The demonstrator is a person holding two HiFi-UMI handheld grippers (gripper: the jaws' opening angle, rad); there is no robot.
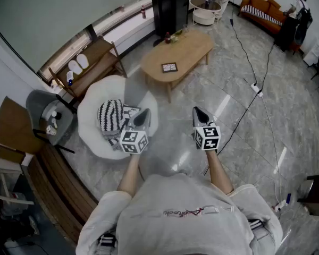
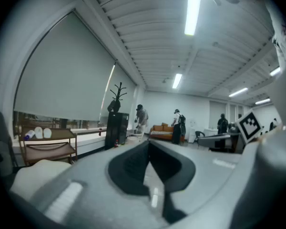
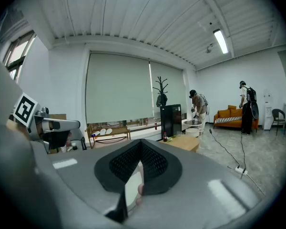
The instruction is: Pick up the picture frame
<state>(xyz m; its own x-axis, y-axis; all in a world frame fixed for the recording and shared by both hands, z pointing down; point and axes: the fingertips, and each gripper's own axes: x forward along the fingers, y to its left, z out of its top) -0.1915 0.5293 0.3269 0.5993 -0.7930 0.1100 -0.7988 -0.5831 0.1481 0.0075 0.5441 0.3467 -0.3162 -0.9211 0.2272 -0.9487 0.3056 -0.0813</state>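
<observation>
Head view. Spotted picture frame [image 1: 169, 67] lying flat on the wooden table [image 1: 194, 44], toward the table's near end, nothing touching it. Noted left gripper [image 1: 144, 112] and right gripper [image 1: 197, 111] side by side, well short of the table's near end, both pointed toward the table. Read fingers of both as pressed together, nothing held. Logged white round seat [image 1: 93, 137] with striped cushion [image 1: 110, 116] off the table's near left. Logged wooden rack [image 1: 98, 62] left of the table, black cabinet [image 1: 169, 7] just past the table's far end, orange sofa [image 1: 260, 8] well beyond the table to the right. Marked dark bottle [image 1: 167, 37] at the table's far end. Traced black cable [image 1: 249, 62] across the floor right of the table.

Left gripper view. Saw fingers met tip to tip, no gap, nothing between. Picked out the black cabinet, a coat stand [image 2: 117, 93], the sofa and several standing people in the far room. Caught the right gripper's marker cube at the right edge.

Right gripper view. Saw fingers closed at the tips, empty. Made out the table's far end just past the fingertips, the bottle upright on it, the cabinet right behind. Could not make out the frame here. Caught the left gripper's marker cube at the left edge.
</observation>
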